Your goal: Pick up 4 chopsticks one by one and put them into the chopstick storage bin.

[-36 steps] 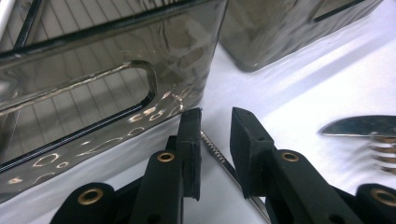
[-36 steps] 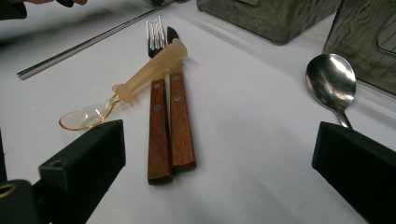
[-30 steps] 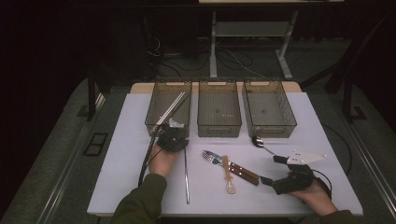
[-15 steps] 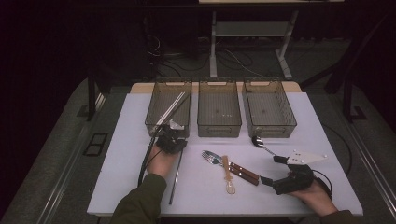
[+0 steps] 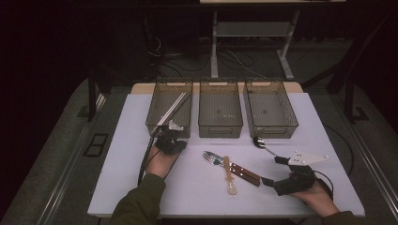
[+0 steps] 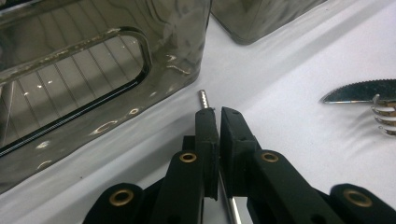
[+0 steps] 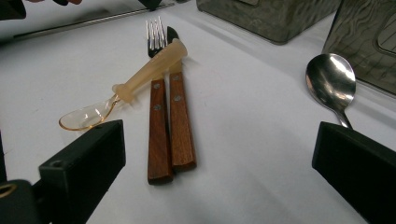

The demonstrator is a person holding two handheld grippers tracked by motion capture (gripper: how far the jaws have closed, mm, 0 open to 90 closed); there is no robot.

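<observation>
Rod on the table has swung and lifted since a second ago; left gripper point(image 6: 216, 122) jaws just closed, now clamped on the thin shiny metal rod point(image 6: 204, 99), near the left bin point(image 5: 170, 112). Right gripper point(image 7: 219, 154) gapes wide over wood-handled fork point(image 7: 157, 126) and knife point(image 7: 181, 126). Clear ribbed bins beyond.

room: dark, light falls on white table point(image 5: 328, 122) | floor: grey point(image 5: 56, 154), cables point(image 5: 234, 58) behind | furniture: metal-legged stand point(image 5: 248, 30) beyond table
</observation>
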